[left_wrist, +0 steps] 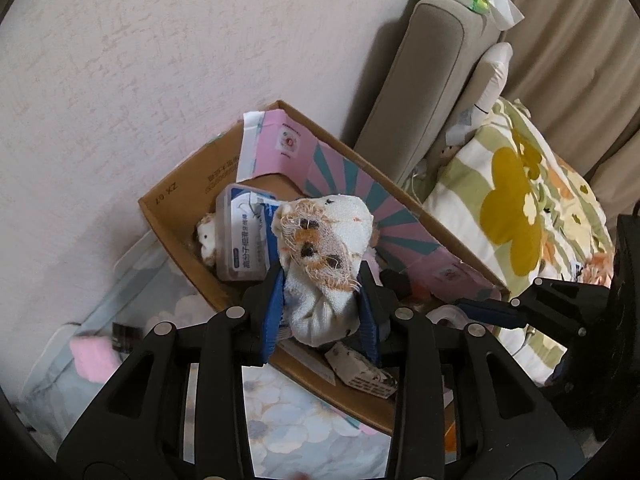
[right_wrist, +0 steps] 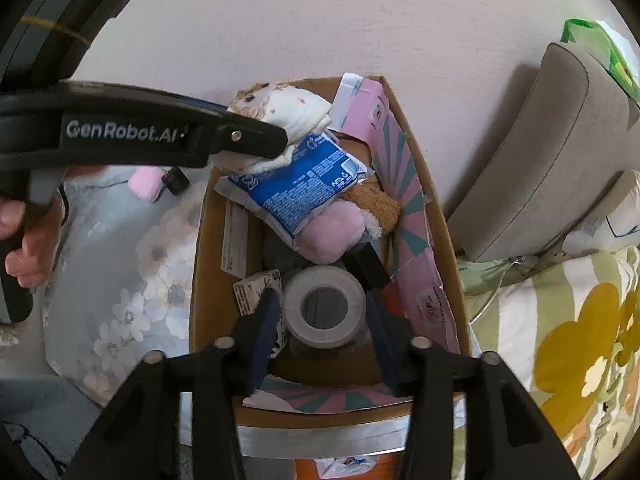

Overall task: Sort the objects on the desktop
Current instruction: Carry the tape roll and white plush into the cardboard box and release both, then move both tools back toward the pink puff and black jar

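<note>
The sofa arm [right_wrist: 552,152] and the flowered bedding [left_wrist: 516,208] frame the scene, and between them and the wall sits the cardboard box [right_wrist: 200,264] that takes the sorted things; it already holds a blue packet [right_wrist: 296,192], a pink plush [right_wrist: 336,232] and smaller bits.

Over the box's twelve o'clock end the left gripper [left_wrist: 320,304] grasps a frayed white cloth [left_wrist: 324,240], a soft bundle bulging above the jaws; the blue pads press on both its sides, so I read it as held, though not squeezed hard. At the six o'clock end the right gripper [right_wrist: 324,316] straddles a roll of grey tape [right_wrist: 324,306] lying in the box. Its jaws stand apart, one at nine and one at three o'clock of the roll, with a gap showing on the right side, so it looks let go.

My judgement: the step in hand is dropping items into the box, tape just delivered and cloth about to follow. Next the left jaws should widen to let the cloth fall, and the right should lift straight out without dragging the roll.
</note>
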Motion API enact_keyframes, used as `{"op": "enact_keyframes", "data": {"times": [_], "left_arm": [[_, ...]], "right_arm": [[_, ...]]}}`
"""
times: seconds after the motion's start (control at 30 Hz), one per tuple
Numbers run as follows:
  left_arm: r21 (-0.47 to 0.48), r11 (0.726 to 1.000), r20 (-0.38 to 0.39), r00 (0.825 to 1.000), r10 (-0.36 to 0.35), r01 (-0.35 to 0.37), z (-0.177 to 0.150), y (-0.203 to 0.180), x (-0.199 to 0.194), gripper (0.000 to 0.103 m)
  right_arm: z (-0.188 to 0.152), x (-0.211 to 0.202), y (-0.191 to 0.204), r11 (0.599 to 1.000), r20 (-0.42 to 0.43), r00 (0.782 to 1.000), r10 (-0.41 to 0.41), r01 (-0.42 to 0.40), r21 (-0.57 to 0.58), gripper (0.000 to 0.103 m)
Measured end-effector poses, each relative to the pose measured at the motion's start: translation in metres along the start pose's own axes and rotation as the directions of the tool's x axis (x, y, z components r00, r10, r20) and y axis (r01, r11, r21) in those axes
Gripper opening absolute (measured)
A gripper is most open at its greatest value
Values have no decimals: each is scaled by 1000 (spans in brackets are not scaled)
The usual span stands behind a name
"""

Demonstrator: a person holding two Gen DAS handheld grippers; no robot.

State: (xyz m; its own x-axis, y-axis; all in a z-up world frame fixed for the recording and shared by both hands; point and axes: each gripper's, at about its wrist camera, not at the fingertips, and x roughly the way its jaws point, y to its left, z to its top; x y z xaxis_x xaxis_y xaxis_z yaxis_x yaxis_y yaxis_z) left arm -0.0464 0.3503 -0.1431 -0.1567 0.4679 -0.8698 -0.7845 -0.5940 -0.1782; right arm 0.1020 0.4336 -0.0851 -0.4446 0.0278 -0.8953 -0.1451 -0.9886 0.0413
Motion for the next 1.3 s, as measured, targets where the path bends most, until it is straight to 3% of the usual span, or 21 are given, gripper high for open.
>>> {"op": "enact_keyframes", "data": {"times": [0.03,0.07,0.1,0.13,0.83,1.3], "left_arm": [[-1,1000,-1,1000,4,-4,0,0,0,38],[-1,1000,1,1000,6,-6,0,0,0,59],[-4,1000,5,1000,10,-10,-1,1,-1,96],[-8,1000,16,1000,15,-15,-1,2,-2,102],[-45,999,63,998,23,-20,-13,22,-33,102],[-67,997,84,995,50,-44,-30,56,-61,102]], "right_arm": [[0,0,1,1000,-3,1000,-2,2,0,63],[-1,0,2,1000,-3,1000,-5,5,0,75],[-2,0,2,1000,-1,1000,-11,11,0,77],[-3,-1,3,1000,1,1000,-19,19,-3,77],[6,-31,3,995,75,993,-94,93,22,77],[14,-46,11,992,99,987,-127,125,29,77]]}}
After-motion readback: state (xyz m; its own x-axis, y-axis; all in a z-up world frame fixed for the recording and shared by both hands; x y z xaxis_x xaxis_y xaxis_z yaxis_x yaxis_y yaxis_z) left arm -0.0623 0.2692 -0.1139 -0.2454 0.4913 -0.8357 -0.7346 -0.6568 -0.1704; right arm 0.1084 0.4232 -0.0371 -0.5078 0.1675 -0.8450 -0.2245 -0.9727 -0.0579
